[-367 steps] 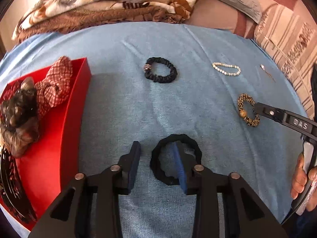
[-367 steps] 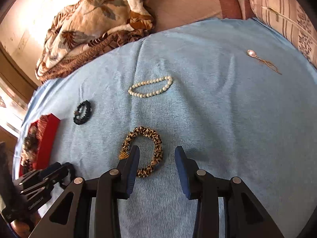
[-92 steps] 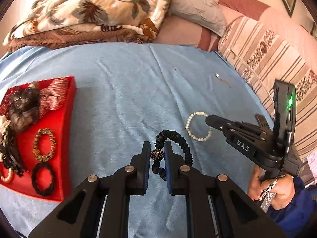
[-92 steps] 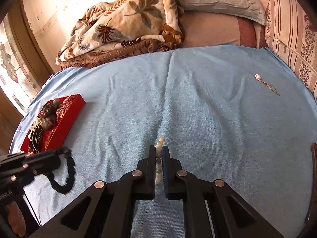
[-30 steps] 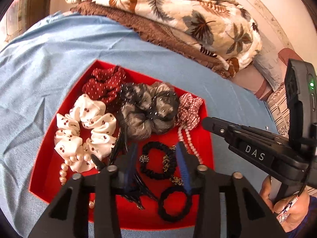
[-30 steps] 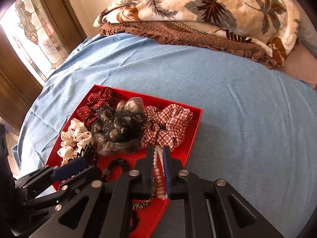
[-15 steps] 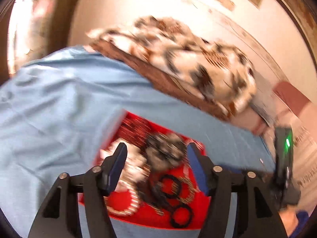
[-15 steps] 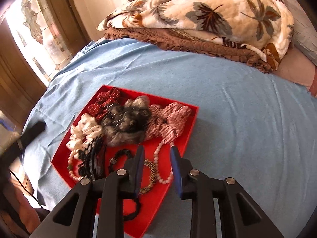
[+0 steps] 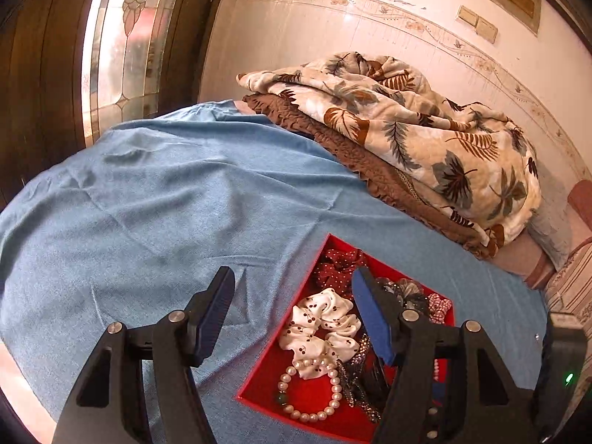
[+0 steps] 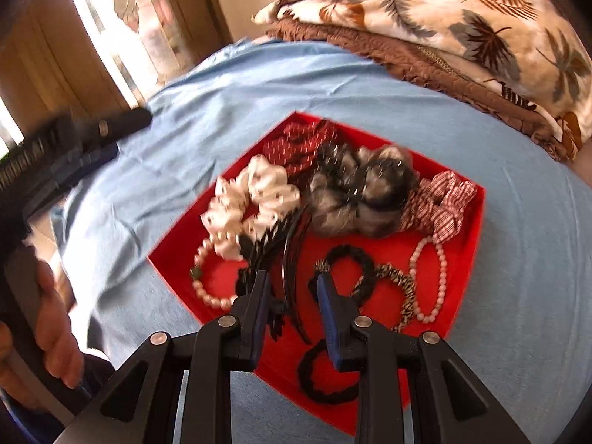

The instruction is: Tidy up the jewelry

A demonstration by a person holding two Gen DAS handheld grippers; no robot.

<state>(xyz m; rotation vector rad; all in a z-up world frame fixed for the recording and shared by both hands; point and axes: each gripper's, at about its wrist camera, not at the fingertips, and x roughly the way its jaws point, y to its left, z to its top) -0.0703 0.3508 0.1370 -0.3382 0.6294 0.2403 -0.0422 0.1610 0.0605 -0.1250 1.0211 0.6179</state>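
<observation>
A red tray [image 10: 470, 259] lies on the blue bedsheet [image 10: 525, 277] and holds scrunchies, a black hair claw [image 10: 273, 248], two pearl bracelets [image 10: 425, 281], a black beaded bracelet [image 10: 347, 255], a gold-black bracelet [image 10: 399, 285] and a black hair tie [image 10: 325, 377]. My right gripper [image 10: 294, 288] is open and empty above the tray's near part. My left gripper [image 9: 292, 303] is open and empty, raised over the sheet at the tray's left edge [image 9: 281, 336]. The left gripper's body also shows at the left of the right wrist view [image 10: 74, 144].
A folded leaf-print blanket [image 9: 407, 125] over a brown one lies at the back of the bed. A wooden door with stained glass [image 9: 122, 44] stands at the left. A striped pillow [image 9: 577, 281] sits at the right edge.
The right gripper has let go of the pearl bracelet into the tray and opened. The left gripper, open after dropping the black beaded bracelet, has swung up and left off the tray.
</observation>
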